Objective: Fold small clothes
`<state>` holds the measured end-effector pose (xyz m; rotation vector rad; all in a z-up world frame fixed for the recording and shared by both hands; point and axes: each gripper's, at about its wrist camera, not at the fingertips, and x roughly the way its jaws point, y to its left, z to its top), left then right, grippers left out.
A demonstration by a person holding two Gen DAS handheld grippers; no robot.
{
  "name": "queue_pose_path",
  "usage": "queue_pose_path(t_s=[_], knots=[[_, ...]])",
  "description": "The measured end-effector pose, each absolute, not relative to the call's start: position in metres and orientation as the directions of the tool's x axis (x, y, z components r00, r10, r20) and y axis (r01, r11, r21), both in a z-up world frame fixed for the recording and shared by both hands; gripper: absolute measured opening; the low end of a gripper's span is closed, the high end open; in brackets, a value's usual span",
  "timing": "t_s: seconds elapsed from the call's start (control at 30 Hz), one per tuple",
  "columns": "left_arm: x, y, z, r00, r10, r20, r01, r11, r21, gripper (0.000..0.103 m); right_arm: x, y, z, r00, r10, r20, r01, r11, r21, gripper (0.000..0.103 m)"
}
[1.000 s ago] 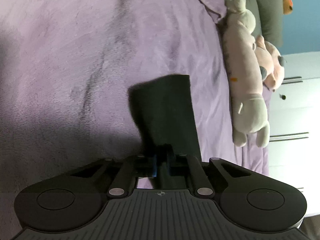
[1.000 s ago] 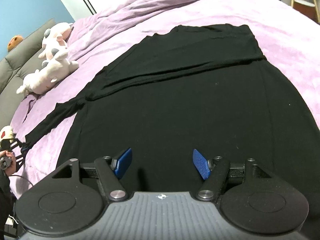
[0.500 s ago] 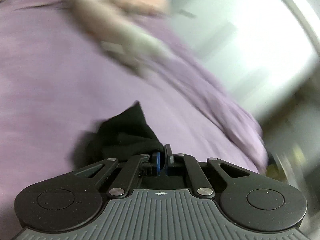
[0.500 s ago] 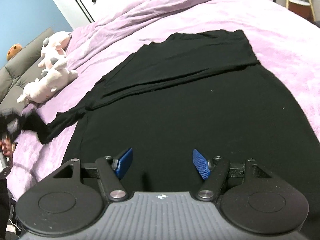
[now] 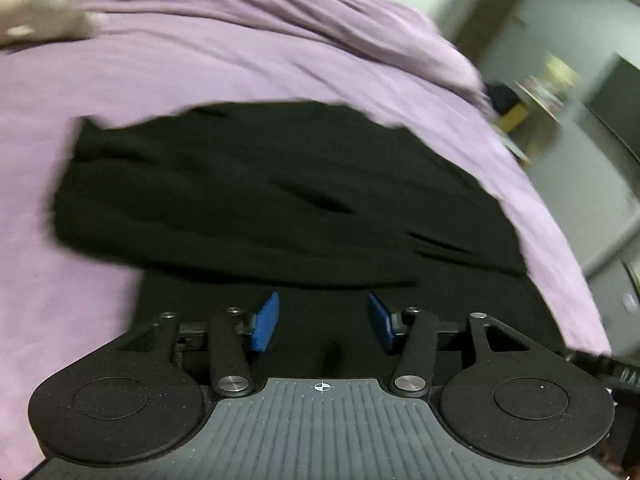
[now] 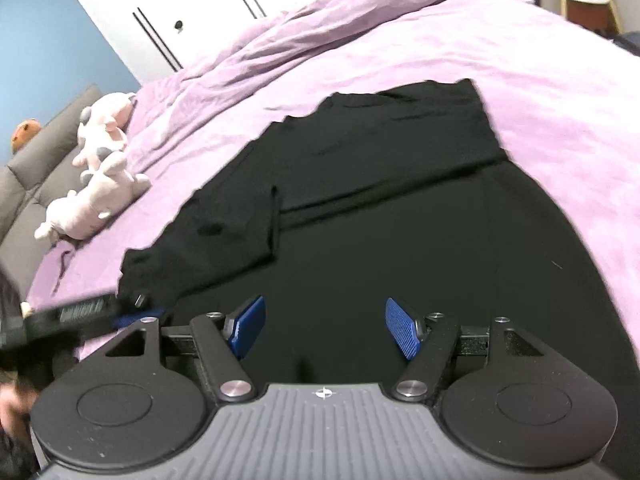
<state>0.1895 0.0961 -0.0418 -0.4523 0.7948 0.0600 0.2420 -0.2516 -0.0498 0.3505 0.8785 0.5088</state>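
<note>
**Black top lies half-folded on lilac bed**

Lilac bedding (image 6: 460,52) covers a wide bed that fills both wrist views, with white wardrobe doors (image 6: 168,12) and a blue wall (image 6: 48,40) at the far left. On it lies a black long-sleeved garment (image 6: 400,220), spread flat, one sleeve (image 6: 224,232) doubled back across its left side and another fold lying across the far end. The left gripper (image 5: 322,322), blurred, hangs over the garment's near left edge; its blue-padded jaws are opening with nothing between them but the cloth lying below. The right gripper (image 6: 323,330) hovers over the near middle of the garment, jaws standing wide apart and gripping nothing. Pale pink plush toys (image 6: 100,168) rest at the far left beside a grey padded headboard (image 6: 24,184).
</note>
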Motion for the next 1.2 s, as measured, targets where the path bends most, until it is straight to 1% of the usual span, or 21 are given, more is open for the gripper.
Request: queue_pose_path(t_s=[0.1,0.2,0.27,0.33,0.4,0.43,0.47,0.5,0.53,0.6,0.7,0.8,0.87,0.9,0.93,1.0,1.03,1.1,1.13,1.17,1.2], knots=[[0.172,0.126,-0.043,0.704,-0.015,-0.710,-0.348,0.864,-0.364,0.057,0.267,-0.225,-0.054,0.502,0.618,-0.605,-0.299,0.781,0.549,0.068],[0.165,0.154,-0.046,0.694,0.019,-0.720,-0.424,0.819,-0.387,0.057,0.295,-0.198,-0.063,0.463,0.668,-0.583,-0.265,0.732,0.628,0.069],[0.160,0.160,-0.046,0.692,0.038,-0.721,-0.447,0.807,-0.386,0.057,0.310,-0.180,-0.071,0.434,0.678,-0.593,-0.235,0.721,0.652,0.068],[0.159,0.163,-0.051,0.692,0.052,-0.720,-0.456,0.805,-0.381,0.057,0.321,-0.165,-0.079,0.415,0.665,-0.621,-0.198,0.732,0.652,0.065],[0.153,0.166,-0.053,0.689,0.055,-0.722,-0.462,0.802,-0.379,0.058,0.325,-0.155,-0.082,0.419,0.655,-0.629,-0.199,0.742,0.640,0.050],[0.156,0.168,-0.055,0.687,0.054,-0.725,-0.466,0.799,-0.381,0.058,0.325,-0.151,-0.082,0.423,0.647,-0.635,-0.217,0.753,0.622,0.037],[0.155,0.167,-0.056,0.685,0.056,-0.726,-0.469,0.796,-0.382,0.058,0.325,-0.144,-0.079,0.425,0.631,-0.649,-0.243,0.770,0.589,0.019],[0.152,0.167,-0.057,0.682,0.058,-0.729,-0.474,0.794,-0.380,0.058,0.325,-0.139,-0.076,0.430,0.614,-0.662,-0.267,0.787,0.556,0.006],[0.155,0.166,-0.059,0.677,0.059,-0.734,-0.477,0.794,-0.377,0.058,0.326,-0.136,-0.073,0.434,0.607,-0.666,-0.292,0.794,0.534,0.005],[0.154,0.164,-0.060,0.676,0.062,-0.734,-0.475,0.799,-0.370,0.058,0.320,-0.136,-0.051,0.490,0.612,-0.621,-0.362,0.791,0.493,0.005],[0.160,0.159,-0.057,0.678,0.068,-0.732,-0.458,0.818,-0.348,0.058,0.312,-0.153,-0.007,0.603,0.629,-0.490,-0.441,0.775,0.453,0.005],[0.172,0.150,-0.054,0.677,0.074,-0.732,-0.436,0.842,-0.318,0.059,0.313,-0.179,0.015,0.712,0.552,-0.433,-0.441,0.832,0.336,0.005],[0.182,0.143,-0.054,0.673,0.073,-0.736,-0.420,0.857,-0.298,0.060,0.321,-0.196,0.008,0.748,0.474,-0.464,-0.406,0.881,0.243,0.006],[0.185,0.140,-0.055,0.669,0.072,-0.740,-0.413,0.863,-0.289,0.060,0.328,-0.206,-0.003,0.743,0.444,-0.502,-0.388,0.896,0.218,0.006],[0.189,0.137,-0.056,0.664,0.070,-0.744,-0.405,0.870,-0.280,0.060,0.334,-0.213,-0.013,0.732,0.423,-0.534,-0.370,0.905,0.209,0.006],[0.195,0.130,-0.057,0.659,0.078,-0.748,-0.395,0.883,-0.255,0.060,0.343,-0.229,-0.038,0.707,0.373,-0.601,-0.319,0.926,0.200,0.012],[0.199,0.128,-0.058,0.653,0.088,-0.752,-0.391,0.890,-0.235,0.061,0.348,-0.239,-0.051,0.679,0.372,-0.633,-0.293,0.928,0.232,0.012],[0.205,0.125,-0.059,0.643,0.104,-0.759,-0.389,0.898,-0.207,0.061,0.355,-0.255,-0.069,0.626,0.405,-0.666,-0.228,0.913,0.339,0.026],[0.207,0.124,-0.059,0.639,0.111,-0.761,-0.393,0.898,-0.199,0.061,0.357,-0.262,-0.076,0.604,0.430,-0.671,-0.196,0.896,0.399,0.040],[0.210,0.125,-0.059,0.638,0.115,-0.762,-0.397,0.896,-0.197,0.061,0.358,-0.268,-0.081,0.596,0.461,-0.658,-0.175,0.874,0.454,0.046],[0.212,0.125,-0.060,0.638,0.116,-0.762,-0.399,0.895,-0.198,0.061,0.357,-0.271,-0.083,0.601,0.484,-0.636,-0.161,0.853,0.496,0.048]])
